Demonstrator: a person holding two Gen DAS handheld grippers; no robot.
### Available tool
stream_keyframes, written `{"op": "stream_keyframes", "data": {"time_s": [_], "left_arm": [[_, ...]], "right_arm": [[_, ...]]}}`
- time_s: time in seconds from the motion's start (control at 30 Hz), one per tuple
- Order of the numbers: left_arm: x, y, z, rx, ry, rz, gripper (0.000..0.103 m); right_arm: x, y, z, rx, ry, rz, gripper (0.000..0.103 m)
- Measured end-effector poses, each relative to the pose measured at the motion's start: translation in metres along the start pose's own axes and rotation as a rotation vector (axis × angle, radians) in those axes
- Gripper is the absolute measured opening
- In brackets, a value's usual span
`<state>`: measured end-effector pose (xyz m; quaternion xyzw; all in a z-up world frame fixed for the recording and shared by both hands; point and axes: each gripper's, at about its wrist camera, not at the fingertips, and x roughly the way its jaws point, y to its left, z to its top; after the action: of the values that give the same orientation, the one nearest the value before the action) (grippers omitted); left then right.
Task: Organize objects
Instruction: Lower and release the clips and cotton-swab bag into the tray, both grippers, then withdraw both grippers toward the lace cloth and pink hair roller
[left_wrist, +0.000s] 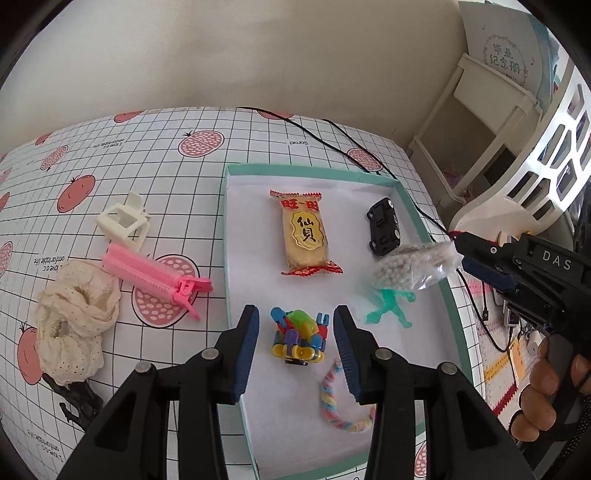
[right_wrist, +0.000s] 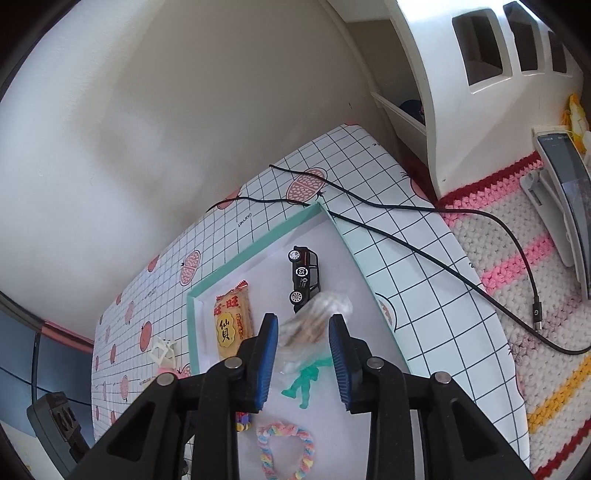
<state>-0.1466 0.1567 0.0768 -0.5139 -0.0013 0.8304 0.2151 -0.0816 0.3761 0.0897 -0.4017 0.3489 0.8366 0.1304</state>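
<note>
Sitting ahead of both finger pairs: tray (left_wrist: 236, 258), holding snack pack (left_wrist: 304, 236), toy car (left_wrist: 384, 225), block toy (left_wrist: 299, 338), figure (left_wrist: 389, 308).
Hanging between spread right gripper (right_wrist: 303, 363) fingers: bead bag (left_wrist: 410, 267), grip uncertain.
Waiting left of open left gripper (left_wrist: 295, 354) fingers: scrunchie (left_wrist: 74, 314), pink clip (left_wrist: 151, 278), white clip (left_wrist: 123, 219).

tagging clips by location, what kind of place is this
Probably a home, maybe a child's room: a tomato-print tablecloth, a crocheted mat, and a teal tray holding a toy car.
</note>
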Motion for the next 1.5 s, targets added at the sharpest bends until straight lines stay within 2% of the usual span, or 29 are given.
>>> {"op": "stream_keyframes", "data": {"time_s": [0.2, 0.33, 0.4, 0.47, 0.53, 0.6, 0.7, 0.8, 0.87, 1.0, 1.07, 1.17, 1.5], "left_arm": [[-0.007, 0.017, 0.006, -0.046, -0.020, 0.013, 0.044], [-0.010, 0.028, 0.008, -0.079, -0.030, 0.044, 0.054], [-0.010, 0.033, 0.008, -0.094, -0.034, 0.067, 0.054], [-0.012, 0.039, 0.007, -0.105, -0.040, 0.089, 0.058], [-0.013, 0.047, 0.006, -0.118, -0.049, 0.110, 0.070], [-0.014, 0.053, 0.006, -0.137, -0.054, 0.123, 0.070], [-0.015, 0.062, 0.005, -0.165, -0.064, 0.133, 0.083], [-0.018, 0.069, 0.005, -0.185, -0.075, 0.146, 0.086], [-0.019, 0.073, 0.004, -0.196, -0.084, 0.154, 0.093], [-0.022, 0.077, 0.005, -0.208, -0.101, 0.179, 0.093], [-0.022, 0.079, 0.005, -0.214, -0.105, 0.192, 0.095], [-0.023, 0.082, 0.004, -0.219, -0.114, 0.209, 0.101], [-0.024, 0.084, 0.004, -0.223, -0.123, 0.215, 0.102]], "right_arm": [[-0.003, 0.009, -0.001, -0.045, 0.003, -0.006, 0.032], [0.005, 0.019, -0.005, -0.103, 0.028, -0.036, 0.032], [0.008, 0.023, -0.008, -0.132, 0.032, -0.054, 0.039], [0.010, 0.027, -0.010, -0.152, 0.035, -0.065, 0.051], [0.011, 0.029, -0.011, -0.165, 0.037, -0.074, 0.056], [0.012, 0.031, -0.012, -0.181, 0.039, -0.083, 0.061], [0.014, 0.036, -0.014, -0.211, 0.045, -0.095, 0.068], [0.016, 0.040, -0.017, -0.226, 0.049, -0.104, 0.077], [0.018, 0.042, -0.018, -0.231, 0.053, -0.099, 0.081], [0.021, 0.046, -0.021, -0.257, 0.057, -0.109, 0.091], [0.021, 0.047, -0.022, -0.268, 0.055, -0.116, 0.099], [0.021, 0.047, -0.023, -0.267, 0.049, -0.118, 0.102], [0.019, 0.044, -0.021, -0.252, 0.033, -0.138, 0.103]]}}
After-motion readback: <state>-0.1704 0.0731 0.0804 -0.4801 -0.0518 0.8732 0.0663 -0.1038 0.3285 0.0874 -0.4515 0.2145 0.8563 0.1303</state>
